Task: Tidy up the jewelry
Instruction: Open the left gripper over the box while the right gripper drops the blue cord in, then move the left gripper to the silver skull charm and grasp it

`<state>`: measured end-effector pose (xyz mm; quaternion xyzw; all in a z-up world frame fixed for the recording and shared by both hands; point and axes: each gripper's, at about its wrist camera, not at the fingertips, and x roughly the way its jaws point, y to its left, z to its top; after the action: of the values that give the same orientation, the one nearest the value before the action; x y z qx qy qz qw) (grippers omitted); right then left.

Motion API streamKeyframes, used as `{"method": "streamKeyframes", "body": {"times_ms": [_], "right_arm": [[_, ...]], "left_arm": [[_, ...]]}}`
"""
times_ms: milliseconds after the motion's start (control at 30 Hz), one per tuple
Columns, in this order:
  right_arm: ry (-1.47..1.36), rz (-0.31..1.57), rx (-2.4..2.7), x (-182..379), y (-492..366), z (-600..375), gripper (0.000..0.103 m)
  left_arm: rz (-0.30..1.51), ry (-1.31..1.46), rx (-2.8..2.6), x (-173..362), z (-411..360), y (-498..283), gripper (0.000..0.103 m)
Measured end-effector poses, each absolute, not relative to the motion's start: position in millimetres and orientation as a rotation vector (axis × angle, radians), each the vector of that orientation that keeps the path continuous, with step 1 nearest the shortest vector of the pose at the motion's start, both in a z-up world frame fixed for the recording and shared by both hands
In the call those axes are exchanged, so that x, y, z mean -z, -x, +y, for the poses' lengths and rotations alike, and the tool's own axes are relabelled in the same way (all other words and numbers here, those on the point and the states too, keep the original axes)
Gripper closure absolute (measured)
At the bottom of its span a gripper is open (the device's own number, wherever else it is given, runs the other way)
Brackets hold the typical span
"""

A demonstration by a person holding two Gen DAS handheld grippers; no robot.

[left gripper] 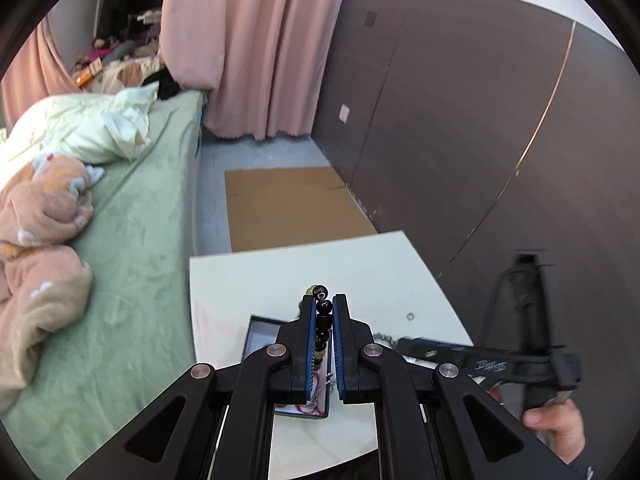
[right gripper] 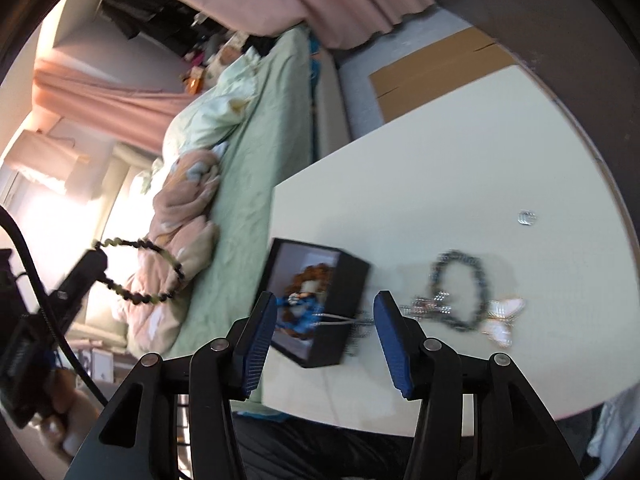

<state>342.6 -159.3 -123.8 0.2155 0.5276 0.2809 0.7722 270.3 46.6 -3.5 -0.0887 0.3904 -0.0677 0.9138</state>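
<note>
The left gripper (left gripper: pixel 323 344) is clenched on a beaded bracelet (right gripper: pixel 140 270), whose dark and pale beads are seen pinched between the blue pads in the left wrist view; in the right wrist view the same bracelet is seen as an open loop hanging clear of the table (right gripper: pixel 460 152), held off the table's left edge over the bed (right gripper: pixel 248 184). The black jewelry box (right gripper: pixel 344 300) is seen on the table below and just ahead of the left gripper, at about six o'clock from its tips, with red and blue pieces already lying inside. The coming move is judged to turn on this relation: the bracelet is carried toward the box from its left side, so a short travel over the rim is called for before release. The right gripper (right gripper: pixel 326 340) is released, with nothing pressed between its pads; the box corner and a thin silver chain (right gripper: pixel 340 318) trailing over the box wall are framed between them. A dark chain bracelet (right gripper: pixel 460 292) with a pale butterfly charm (right gripper: pixel 502 318) lies at two o'clock from the right gripper, nearer that hand than the left, and a small ring (right gripper: pixel 527 217) lies farther off at one o'clock.
</note>
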Motion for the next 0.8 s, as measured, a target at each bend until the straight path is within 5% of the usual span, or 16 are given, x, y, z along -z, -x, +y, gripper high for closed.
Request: {"method": "streamKeyframes", "body": {"times_ms": [233,333,800], "right_arm": [[-0.484,1.123,-0.527,130,-329,-208,0.052],[-0.491,1.116,-0.495,133,-322,-225,0.052],[-0.545,1.073,-0.381,151,-294,-294,0.052]], "left_arm": [[0.917,0.179,0.105,46,36,-288,0.089],[0.951,0.203,0.114,64,30,-292,0.030],[0.976,-0.032,0.218,98,-35,-290,0.027]]}}
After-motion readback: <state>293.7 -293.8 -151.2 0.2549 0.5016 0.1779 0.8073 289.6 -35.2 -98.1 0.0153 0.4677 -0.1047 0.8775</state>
